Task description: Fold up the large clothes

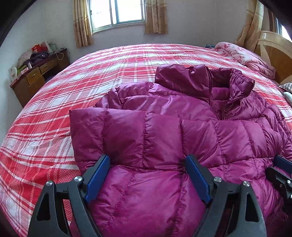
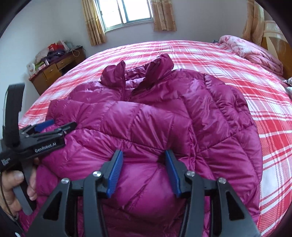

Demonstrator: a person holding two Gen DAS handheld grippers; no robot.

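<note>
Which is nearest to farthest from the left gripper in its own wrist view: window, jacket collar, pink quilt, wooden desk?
From the left gripper:
1. Jacket collar, ahead, slightly right.
2. Pink quilt, far right by the headboard, and wooden desk, far left: too close to call.
3. Window, back wall.

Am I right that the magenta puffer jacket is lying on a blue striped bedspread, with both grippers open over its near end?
Not quite: the bedspread is red and white plaid, as both wrist views show. The magenta puffer jacket does lie on it, with the left gripper and right gripper open over its near end.
</note>
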